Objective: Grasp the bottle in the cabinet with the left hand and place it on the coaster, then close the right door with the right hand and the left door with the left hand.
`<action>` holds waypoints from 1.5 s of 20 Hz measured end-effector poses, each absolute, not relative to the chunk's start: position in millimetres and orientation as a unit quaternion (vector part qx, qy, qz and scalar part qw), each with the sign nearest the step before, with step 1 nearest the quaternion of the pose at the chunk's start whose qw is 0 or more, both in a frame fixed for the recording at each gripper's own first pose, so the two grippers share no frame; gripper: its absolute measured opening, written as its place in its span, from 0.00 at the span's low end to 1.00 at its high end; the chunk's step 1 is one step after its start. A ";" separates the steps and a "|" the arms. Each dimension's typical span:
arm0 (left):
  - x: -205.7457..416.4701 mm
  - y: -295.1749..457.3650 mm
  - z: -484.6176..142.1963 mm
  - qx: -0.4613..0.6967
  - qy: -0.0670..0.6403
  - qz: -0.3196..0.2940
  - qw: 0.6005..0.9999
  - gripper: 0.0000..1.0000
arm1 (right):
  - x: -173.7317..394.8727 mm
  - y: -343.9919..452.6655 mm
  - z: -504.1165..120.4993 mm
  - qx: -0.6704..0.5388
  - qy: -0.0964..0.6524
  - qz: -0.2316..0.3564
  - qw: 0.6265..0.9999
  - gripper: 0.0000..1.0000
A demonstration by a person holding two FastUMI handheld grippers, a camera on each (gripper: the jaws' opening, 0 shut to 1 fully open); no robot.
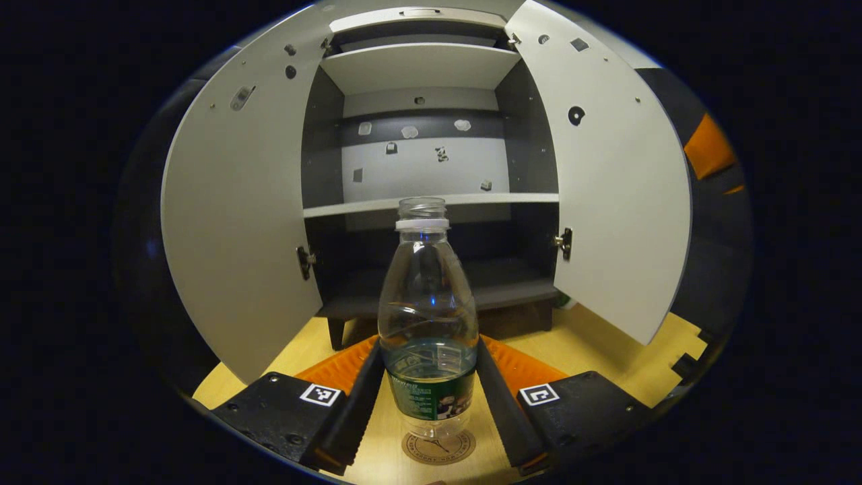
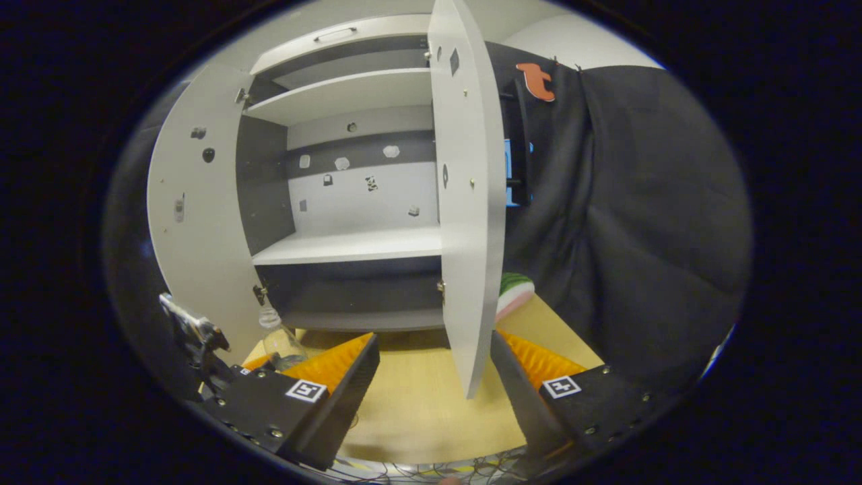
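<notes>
So my left tongs [image 1: 431, 397] are clamped on the bottle [image 1: 428, 323], both fingers pressing its label band at bottom centre of the left gripper view. The bottle is clear, uncapped, upright, with a little water in it. Its base sits right over the round coaster [image 1: 438, 447] on the worktop [image 1: 606, 350]; I can't tell for sure if it's touching down or hanging just above. Either way it's out of the cabinet [image 1: 424, 67], so the fetch part looks basically done and I only need to let go.

Behind the bottle the cabinet stands wide open, shelves bare, left door [image 1: 236, 222] swung out on the left of the frame and right door [image 1: 613, 182] on the right.

My right tongs [image 2: 431, 377] are spread open and holding nothing, low centre in the right gripper view. The right door's edge hangs just ahead of them, between the fingers and a bit right of centre, so I reckon I'm lined up to push it shut. The bottle peeks in at lower left there too.

Still left: release, close right door, then left door.
</notes>
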State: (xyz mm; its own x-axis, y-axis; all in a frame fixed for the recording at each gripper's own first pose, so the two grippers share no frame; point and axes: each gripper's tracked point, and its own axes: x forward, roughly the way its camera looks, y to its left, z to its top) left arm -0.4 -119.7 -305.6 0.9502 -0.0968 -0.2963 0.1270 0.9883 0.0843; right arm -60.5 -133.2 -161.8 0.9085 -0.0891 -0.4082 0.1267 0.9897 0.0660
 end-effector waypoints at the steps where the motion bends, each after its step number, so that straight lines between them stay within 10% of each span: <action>1: -2.5 -118.9 -317.0 0.051 0.154 -0.057 0.985 0.82 | -62.4 -134.0 -166.8 0.048 0.213 -0.055 0.974 1.00; 30: -26.5 -112.4 -373.2 0.028 0.205 -0.041 0.978 0.88 | -77.0 -118.1 -210.6 0.053 0.269 -0.018 0.962 1.00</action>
